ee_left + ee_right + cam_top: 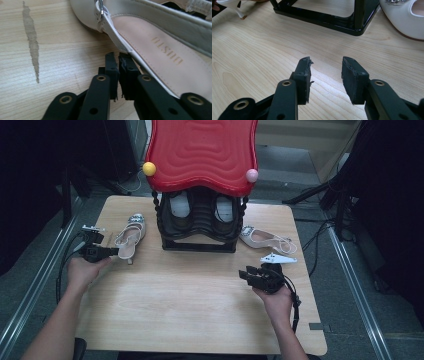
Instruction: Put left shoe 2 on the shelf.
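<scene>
- Two shoes flank the rack [200,227] from the high view; my left gripper [107,252] sits at the heel of the left shoe [131,236], whose long axis runs away from me.
- Left gripper view: jaws barely parted, nothing clamped, heel strap [117,37] just past the tips.
- Right gripper view: right gripper [325,72] jaws apart, empty, near the rack's base.
</scene>
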